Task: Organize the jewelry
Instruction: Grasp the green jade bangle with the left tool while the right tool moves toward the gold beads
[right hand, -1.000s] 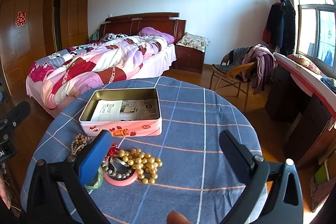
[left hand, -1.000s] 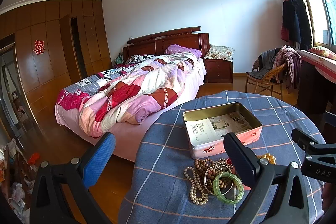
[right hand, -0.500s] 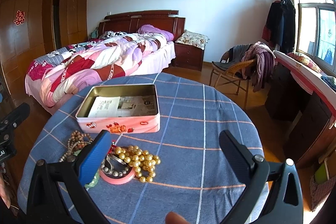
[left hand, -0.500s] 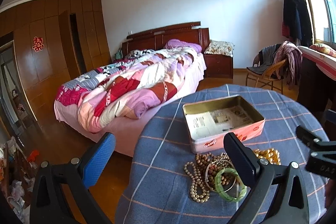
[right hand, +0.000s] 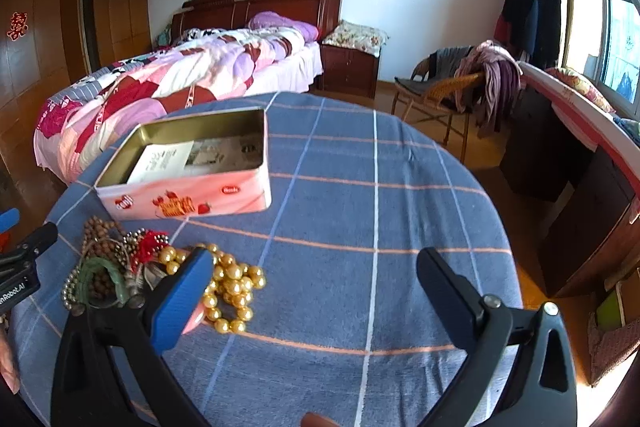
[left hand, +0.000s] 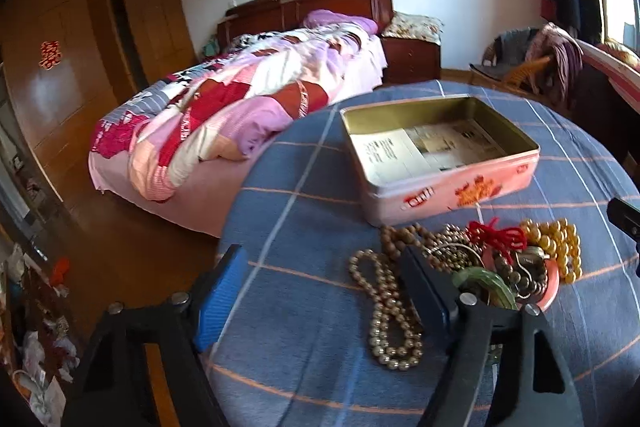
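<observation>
Jewelry (left hand: 476, 267) lies heaped on the blue checked tablecloth (left hand: 304, 211) of a round table, at about five o'clock in the left wrist view and about eight o'clock in the right wrist view, just in front of the pink tin. In the heap, a pale bead necklace (left hand: 384, 311) trails toward the near edge, brown wooden beads (left hand: 404, 235) sit at its far side, a red cord (left hand: 498, 237) lies on top, a green bangle (left hand: 486, 281) rests over a pink ring-shaped piece (left hand: 550, 285), and a clump of gold beads (right hand: 232, 287) sprawls at the side toward the open cloth. Beyond it the pink tin (right hand: 188, 183) stands lidless with printed paper (right hand: 168, 159) lying flat inside (how the paper is folded cannot be told). The left gripper (left hand: 320, 295) hangs over the cloth with its jaws apart; they have just been closing, with the pale necklace showing between them, though whether either pad touches it is unclear. The right gripper (right hand: 316, 287) stands wide, its blue-padded finger (right hand: 180, 299) over the pink piece and gold beads, bare cloth between its fingers, holding nothing. Farther out, a bed (right hand: 168, 83) with a patchwork quilt stands at ten o'clock, and a wicker chair (right hand: 444, 87) draped with clothes at two o'clock.
</observation>
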A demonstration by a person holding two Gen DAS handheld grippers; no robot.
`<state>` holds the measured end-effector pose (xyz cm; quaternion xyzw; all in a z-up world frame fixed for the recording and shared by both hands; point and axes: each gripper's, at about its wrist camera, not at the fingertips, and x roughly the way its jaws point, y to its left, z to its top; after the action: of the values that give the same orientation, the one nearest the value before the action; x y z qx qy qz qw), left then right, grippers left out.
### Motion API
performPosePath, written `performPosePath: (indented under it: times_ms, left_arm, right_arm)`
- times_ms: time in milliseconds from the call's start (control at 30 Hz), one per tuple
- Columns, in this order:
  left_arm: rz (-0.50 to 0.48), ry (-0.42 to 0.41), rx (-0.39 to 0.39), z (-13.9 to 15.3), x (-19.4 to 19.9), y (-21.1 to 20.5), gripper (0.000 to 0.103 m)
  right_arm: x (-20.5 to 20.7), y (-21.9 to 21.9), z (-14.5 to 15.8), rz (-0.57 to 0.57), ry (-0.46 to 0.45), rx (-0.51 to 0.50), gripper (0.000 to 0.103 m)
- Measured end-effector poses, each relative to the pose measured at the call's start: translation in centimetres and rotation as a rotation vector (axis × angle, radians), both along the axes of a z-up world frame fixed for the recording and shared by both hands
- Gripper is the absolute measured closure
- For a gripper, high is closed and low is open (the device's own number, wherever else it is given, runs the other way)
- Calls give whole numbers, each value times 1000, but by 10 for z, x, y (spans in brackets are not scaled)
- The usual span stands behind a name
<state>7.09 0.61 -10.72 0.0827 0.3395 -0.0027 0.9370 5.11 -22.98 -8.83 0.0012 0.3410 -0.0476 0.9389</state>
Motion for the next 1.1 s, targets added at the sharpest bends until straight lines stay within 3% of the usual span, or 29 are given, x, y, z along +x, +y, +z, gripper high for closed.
performPosePath:
  times_ms: [233, 300, 367, 433, 467, 733, 833, 1000, 1100]
  left_arm:
    - [-64, 54, -16, -12, 8, -15, 50]
    - [-87, 80, -17, -17, 11, -20, 64]
    - [-125, 76, -22, -19, 10, -26, 72]
    - [-153, 84, -20, -22, 10, -32, 86]
    - [-170, 84, -29, -22, 9, -34, 100]
    - [-203, 26, -59, -11, 0, -30, 103]
    - [-223, -32, -66, 2, -7, -28, 103]
    - [-230, -47, -87, 9, -6, -21, 103]
    - [-209, -41, -91, 6, -6, -18, 103]
  right_arm:
    - [2, -1, -7, 21, 32, -3, 10]
    - [2, -2, -8, 22, 40, -2, 13]
    - [4, -2, -10, 25, 48, 1, 14]
    - [5, -2, -12, 27, 56, 1, 16]
    - [5, -1, -13, 33, 63, 5, 18]
    - [22, 18, -22, 116, 127, -10, 25]
    - [34, 22, -31, 154, 170, 5, 36]
    - [40, 16, -40, 195, 239, 87, 88]
    - [35, 18, -38, 201, 221, 82, 89]
